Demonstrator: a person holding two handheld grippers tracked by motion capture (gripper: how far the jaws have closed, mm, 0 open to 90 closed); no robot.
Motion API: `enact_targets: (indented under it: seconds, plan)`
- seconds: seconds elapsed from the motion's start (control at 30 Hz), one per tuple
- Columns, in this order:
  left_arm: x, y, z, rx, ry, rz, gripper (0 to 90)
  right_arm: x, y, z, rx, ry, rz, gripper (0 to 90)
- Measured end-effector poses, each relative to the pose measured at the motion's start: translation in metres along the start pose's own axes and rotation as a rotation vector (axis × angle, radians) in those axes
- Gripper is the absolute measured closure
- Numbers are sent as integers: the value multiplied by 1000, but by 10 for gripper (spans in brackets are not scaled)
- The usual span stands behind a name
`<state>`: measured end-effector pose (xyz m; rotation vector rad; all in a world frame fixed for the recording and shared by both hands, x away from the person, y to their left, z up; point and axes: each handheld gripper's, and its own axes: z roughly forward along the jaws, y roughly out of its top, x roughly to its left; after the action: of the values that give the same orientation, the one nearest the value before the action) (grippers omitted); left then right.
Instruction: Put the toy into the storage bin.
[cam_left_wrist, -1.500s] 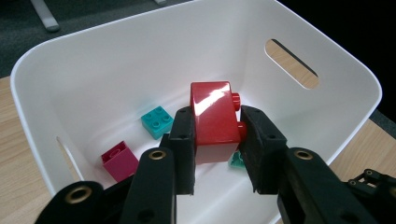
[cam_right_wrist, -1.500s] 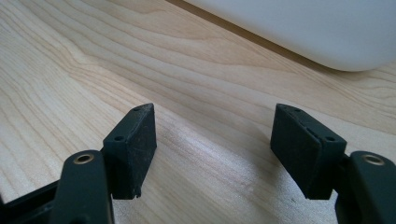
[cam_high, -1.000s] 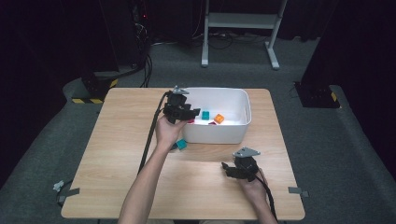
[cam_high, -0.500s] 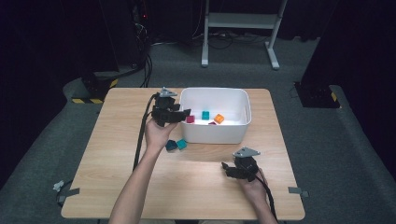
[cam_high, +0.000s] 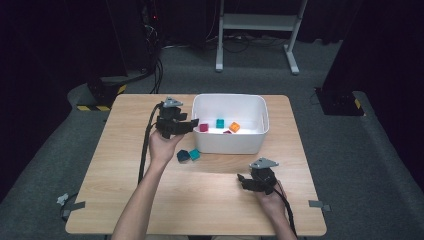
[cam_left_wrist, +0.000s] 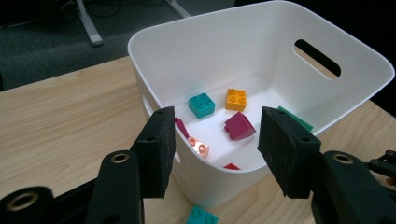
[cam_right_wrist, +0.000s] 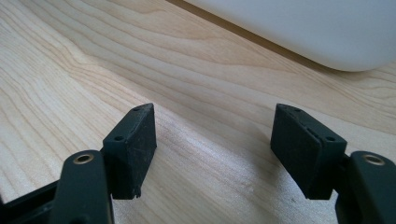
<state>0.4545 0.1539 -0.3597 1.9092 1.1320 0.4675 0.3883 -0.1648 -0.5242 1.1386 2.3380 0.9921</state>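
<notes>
1. We recorded one white bin (cam_high: 230, 145) toward the far edge of the tabletop (cam_high: 125, 200), right of the middle, with a slot handle (cam_left_wrist: 317, 58) cut in one end wall.
2. Inside the bin we counted a teal brick (cam_left_wrist: 201, 104), an orange brick (cam_left_wrist: 236, 99), a dark red sloped brick (cam_left_wrist: 239, 126), a green piece (cam_left_wrist: 299, 121) against the wall, a small pink piece (cam_left_wrist: 199, 147) and a red piece (cam_left_wrist: 231, 166) near the closest wall; another dark red brick (cam_left_wrist: 181, 127) lay partly hidden behind a jaw.
3. On the tabletop, just beside the bin's near left corner, we found a dark blue brick (cam_high: 183, 156) and a teal brick (cam_high: 194, 155) next to each other, apart from both grippers.
4. The left gripper (cam_high: 192, 124) was held above the tabletop at the bin's left end, pointing over its rim. Its jaws stood apart with nothing between the pads, and they had just been opening.
5. The right gripper (cam_high: 241, 181) was low over the near right part of the tabletop, in front of the bin's near wall. Its jaws stood wide apart over bare wood, gripping nothing.
6. A cable (cam_high: 145, 150) trailed from the left gripper toward the near edge.
</notes>
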Motion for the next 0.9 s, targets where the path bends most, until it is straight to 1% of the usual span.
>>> enact_targets:
  seconds: [0.17,0.3,0.4,0.5,0.6,0.73,0.83,0.9]
  plan:
    - [1,-5,-4,-4,-2,1,461,0,0,0,0,0,0,312]
    - [4,-10,-7,1,1,-5,460,0,0,0,0,0,0,312]
    - [5,-13,-9,-5,-2,-15,459,0,0,0,0,0,0,312]
    - [6,-16,-11,-6,2,-7,457,0,0,0,0,0,0,312]
    - [5,-19,-13,-11,-1,-11,454,0,0,0,0,0,0,313]
    - [6,-25,-12,-6,6,-7,454,0,0,0,0,0,1,312]
    - [7,-29,-12,6,3,-6,458,0,0,0,0,0,1,312]
    - [7,-31,-12,14,10,1,461,0,0,0,0,0,1,312]
